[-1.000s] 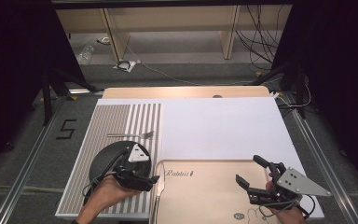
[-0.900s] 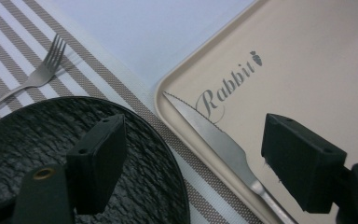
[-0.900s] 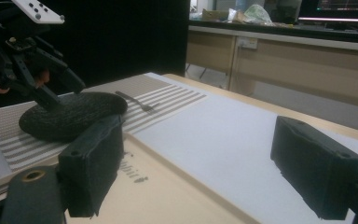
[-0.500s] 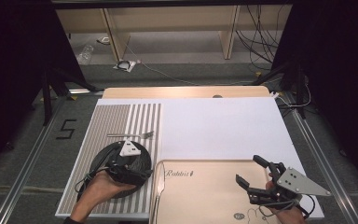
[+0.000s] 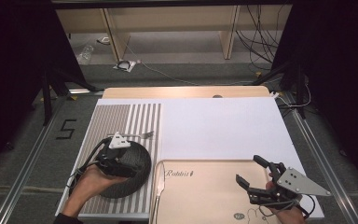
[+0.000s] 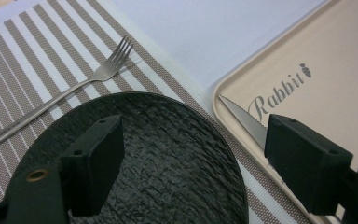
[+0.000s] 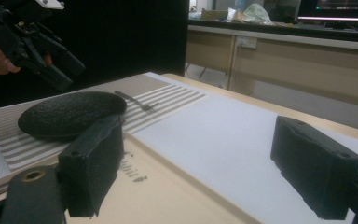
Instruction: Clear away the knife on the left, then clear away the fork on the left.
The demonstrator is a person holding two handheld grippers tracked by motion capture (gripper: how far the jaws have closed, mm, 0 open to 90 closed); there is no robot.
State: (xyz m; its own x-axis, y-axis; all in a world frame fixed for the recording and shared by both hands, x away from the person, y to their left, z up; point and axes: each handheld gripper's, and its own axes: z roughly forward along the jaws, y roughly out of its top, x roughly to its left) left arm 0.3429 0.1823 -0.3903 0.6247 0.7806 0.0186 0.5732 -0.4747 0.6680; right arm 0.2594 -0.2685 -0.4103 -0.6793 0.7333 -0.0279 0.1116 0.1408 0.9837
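Firstly, white sheet (image 5: pixel 223 126): covers most of the table; bare, so there is free room to swing a gripper across.
Striped placemat (image 5: pixel 140 116): lies on the person's left, with its edge just beside the tray.
Tray (image 5: pixel 205 196): beige and printed "Rabbit"; the right gripper hangs over its right part.
Black plate (image 6: pixel 168 158): sits on the placemat's near half, directly under the left gripper.
Left gripper (image 6: pixel 186 154): jaws spread wide with nothing between them, looking down on the plate, with one jaw out over the tray's edge.
Right gripper (image 5: pixel 248 169): jaws also wide apart and empty.
Knife (image 6: pixel 242 119): lies flat along the tray's left rim, tip pointing away from the person; probably the next thing to pick.
Fork (image 6: pixel 65 95): lies on the placemat just beyond the plate, apart from it.
Doing it well: I would shift the left gripper sideways off the plate, turn the jaws to straddle the knife's narrow width, come down low and close on the handle end, since the blade lies flat against the tray.
High view: gives the whole layout and both hands.
Left gripper view: shows the knife's serrated edge and the fork's tines.
Right gripper view: its low side angle shows the left gripper held well above the plate, not touching it.
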